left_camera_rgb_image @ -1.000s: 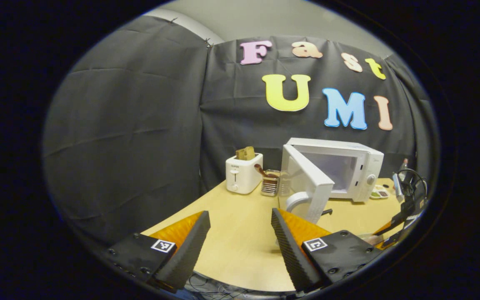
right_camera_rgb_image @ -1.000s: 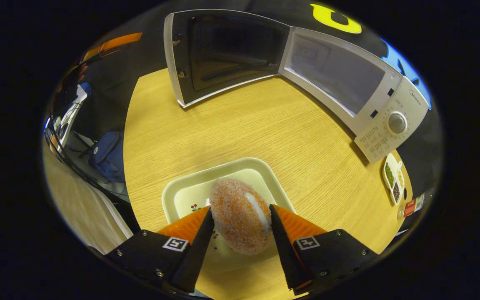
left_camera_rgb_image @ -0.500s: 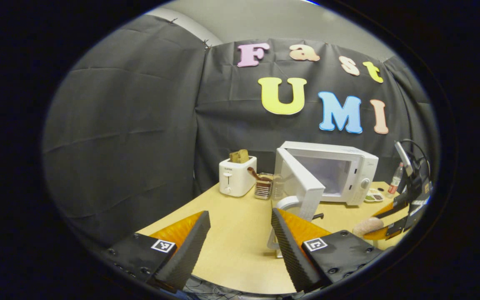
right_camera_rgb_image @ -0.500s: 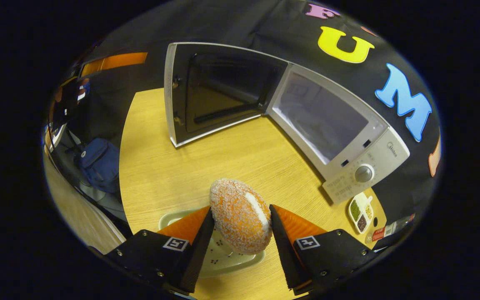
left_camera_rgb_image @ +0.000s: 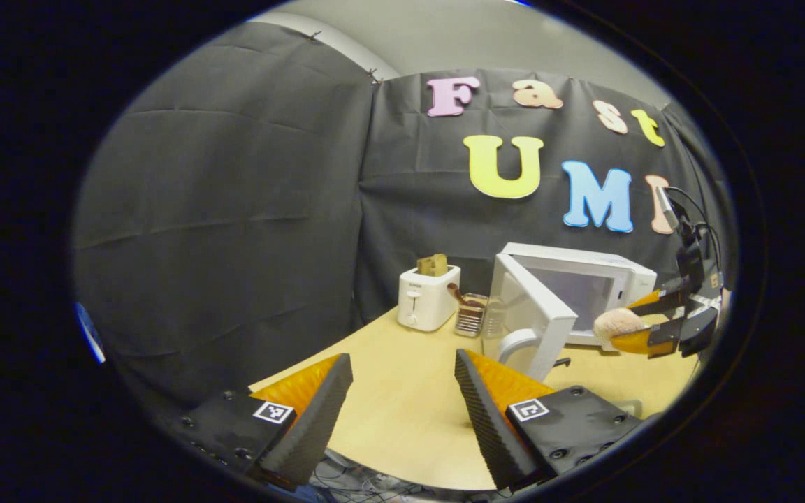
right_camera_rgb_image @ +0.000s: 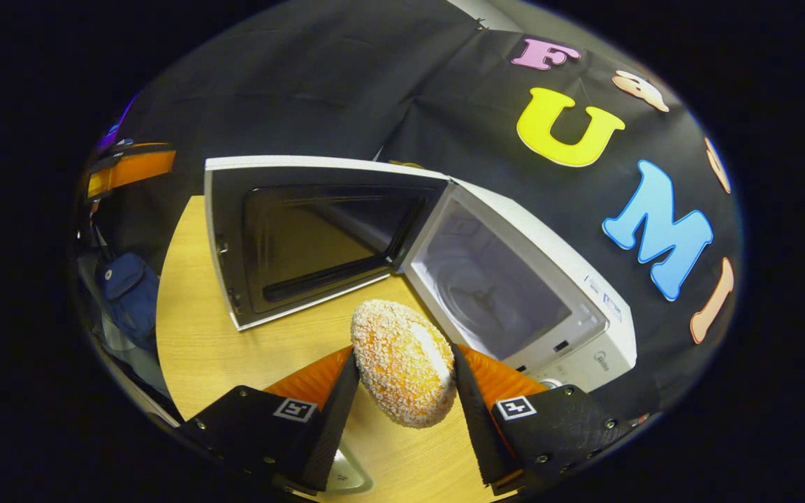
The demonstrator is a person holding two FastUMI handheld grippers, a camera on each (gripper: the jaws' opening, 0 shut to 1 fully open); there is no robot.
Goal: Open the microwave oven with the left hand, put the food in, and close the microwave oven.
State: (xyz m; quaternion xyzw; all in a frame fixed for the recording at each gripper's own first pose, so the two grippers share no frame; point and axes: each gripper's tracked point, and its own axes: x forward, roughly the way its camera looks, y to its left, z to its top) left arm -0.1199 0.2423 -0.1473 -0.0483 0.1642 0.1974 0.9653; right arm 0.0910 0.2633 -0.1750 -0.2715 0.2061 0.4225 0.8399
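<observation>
The right gripper [right_camera_rgb_image: 402,391], black-bodied with orange wedge fingers faced in ribbed black pads, is gripping a rounded, orange, crumb-coated piece of food [right_camera_rgb_image: 402,362] with a pale stripe along one side; both pads are pressing on its flanks, and it is hanging clear of the light wood-grain table [right_camera_rgb_image: 193,335]; in the left gripper view the same food [left_camera_rgb_image: 615,322] is showing as a pale lump held in front of the oven's open mouth.

The white boxy microwave oven [right_camera_rgb_image: 535,279] is standing toward the back of the table with its dark-windowed door [right_camera_rgb_image: 305,241] swung wide on the left hinge; the pale cavity and round turntable inside are showing, though dimly; the control panel is partly hidden behind the right gripper's finger.

The left gripper [left_camera_rgb_image: 402,409] is hovering over the table's near edge with its jaws spread wide and nothing between them; its ribbed pads are bare.

A white, smooth-sided toaster [left_camera_rgb_image: 427,297] carrying brown slices is sitting at the back left corner of the table; beside it a small wire-sided holder [left_camera_rgb_image: 471,314] is standing, its contents too small to make out. A pale rim of a dish [right_camera_rgb_image: 346,475] is peeking out under the right gripper, mostly cut off.
</observation>
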